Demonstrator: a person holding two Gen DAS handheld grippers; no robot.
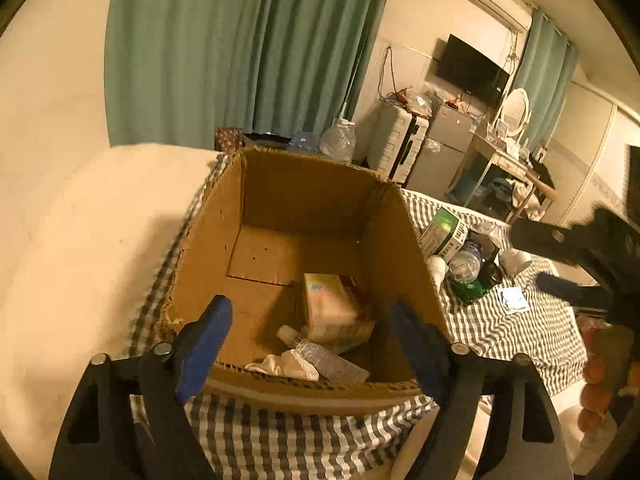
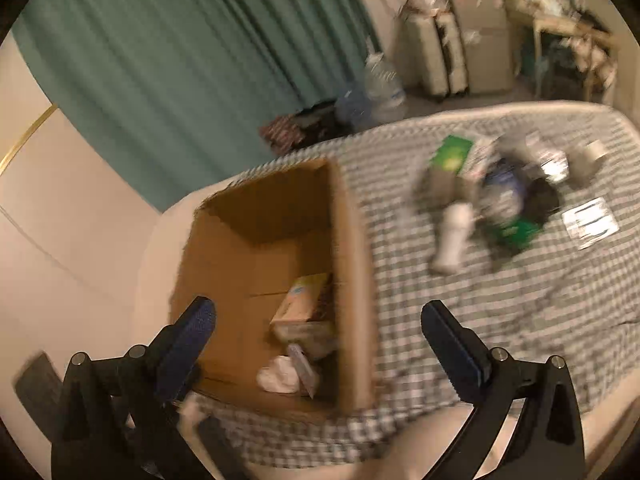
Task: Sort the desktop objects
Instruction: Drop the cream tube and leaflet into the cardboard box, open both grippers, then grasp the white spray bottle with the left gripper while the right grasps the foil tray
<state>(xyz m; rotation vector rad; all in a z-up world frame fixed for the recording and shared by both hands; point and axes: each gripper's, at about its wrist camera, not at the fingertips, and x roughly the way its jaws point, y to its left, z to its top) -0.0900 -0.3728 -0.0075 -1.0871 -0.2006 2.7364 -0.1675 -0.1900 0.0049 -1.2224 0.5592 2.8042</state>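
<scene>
Left gripper (image 1: 310,344) spread wide, empty, hanging over the near edge of the box (image 1: 208,240). Right gripper (image 2: 316,332) also spread, empty, above the box's near right corner; that view is motion-blurred. Box sits open on the checked cloth (image 1: 500,332). Inside it: yellow carton (image 1: 332,308), tube (image 1: 324,354), crumpled tissue (image 1: 286,365). Unsorted pile on the cloth, well right of the box: green carton (image 1: 442,232), bottle (image 1: 464,266), white cup (image 1: 516,260), flat packet (image 1: 513,300).
</scene>
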